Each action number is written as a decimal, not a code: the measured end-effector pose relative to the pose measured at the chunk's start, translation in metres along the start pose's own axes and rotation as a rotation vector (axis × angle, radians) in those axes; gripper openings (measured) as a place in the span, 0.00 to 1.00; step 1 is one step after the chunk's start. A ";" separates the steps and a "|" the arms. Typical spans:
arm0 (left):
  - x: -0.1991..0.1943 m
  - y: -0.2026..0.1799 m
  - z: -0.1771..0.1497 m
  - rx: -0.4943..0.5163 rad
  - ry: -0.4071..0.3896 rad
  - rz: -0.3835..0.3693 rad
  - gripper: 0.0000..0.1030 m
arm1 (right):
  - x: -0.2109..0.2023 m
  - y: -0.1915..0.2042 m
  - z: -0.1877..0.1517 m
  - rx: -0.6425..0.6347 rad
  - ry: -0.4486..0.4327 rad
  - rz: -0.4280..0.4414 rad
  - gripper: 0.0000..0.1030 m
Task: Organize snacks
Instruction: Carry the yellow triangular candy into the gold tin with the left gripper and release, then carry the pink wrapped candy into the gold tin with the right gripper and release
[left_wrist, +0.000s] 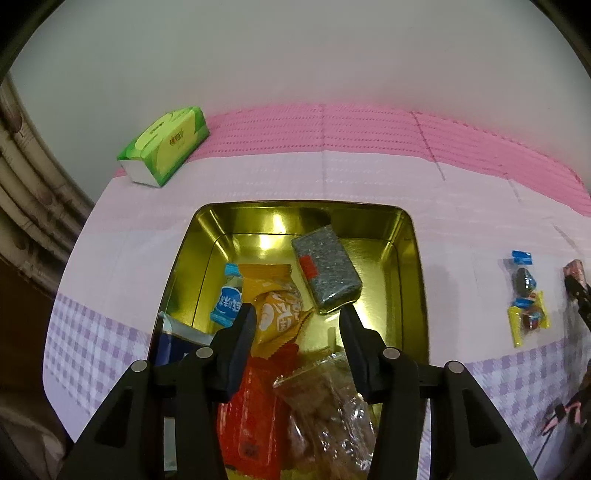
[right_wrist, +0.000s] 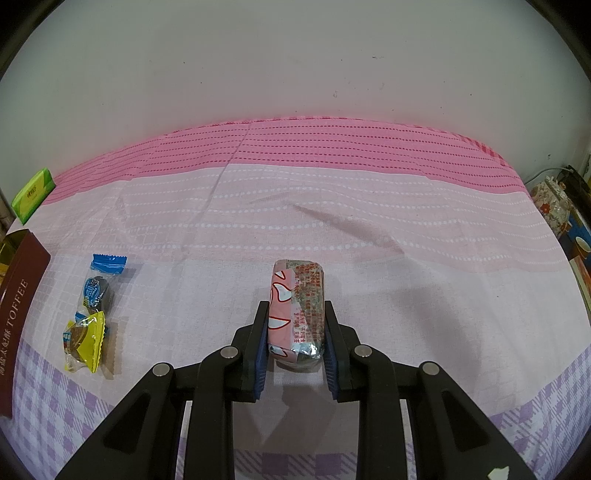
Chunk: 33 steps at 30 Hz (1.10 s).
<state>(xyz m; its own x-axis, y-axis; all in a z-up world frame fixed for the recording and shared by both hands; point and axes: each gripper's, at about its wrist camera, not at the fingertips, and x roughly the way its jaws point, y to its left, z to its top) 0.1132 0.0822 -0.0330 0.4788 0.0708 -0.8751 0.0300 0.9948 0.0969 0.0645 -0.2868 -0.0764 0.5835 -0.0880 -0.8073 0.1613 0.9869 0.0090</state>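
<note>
R gripper (right_wrist: 295, 343) clamped on pink bar (right_wrist: 297, 306), light, crinkly, prob. slippery so hold mid-sides; L gripper (left_wrist: 297, 325) spread apart, empty, over tin (left_wrist: 413, 258).

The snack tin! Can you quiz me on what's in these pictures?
1. True or false: the gold tin already holds snacks.
2. What does the right tool grip? A) pink-wrapped snack B) green tissue pack C) orange packet
3. Fill in: the left tool hangs open above the ____.

Key: 1 true; 2 A; 3 tin.
</note>
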 end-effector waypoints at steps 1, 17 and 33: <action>-0.003 0.000 -0.001 0.001 -0.005 -0.001 0.47 | 0.000 0.000 0.000 0.000 0.000 0.000 0.24; -0.033 0.012 -0.030 -0.005 -0.088 0.018 0.53 | 0.000 -0.001 0.000 0.009 0.001 0.011 0.24; -0.047 0.061 -0.054 -0.123 -0.134 0.088 0.59 | -0.003 0.008 0.001 -0.035 0.021 -0.035 0.21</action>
<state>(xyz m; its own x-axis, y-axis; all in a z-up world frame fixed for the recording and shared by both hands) 0.0448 0.1438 -0.0113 0.5878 0.1555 -0.7939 -0.1208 0.9872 0.1040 0.0646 -0.2787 -0.0731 0.5608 -0.1195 -0.8193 0.1532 0.9874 -0.0392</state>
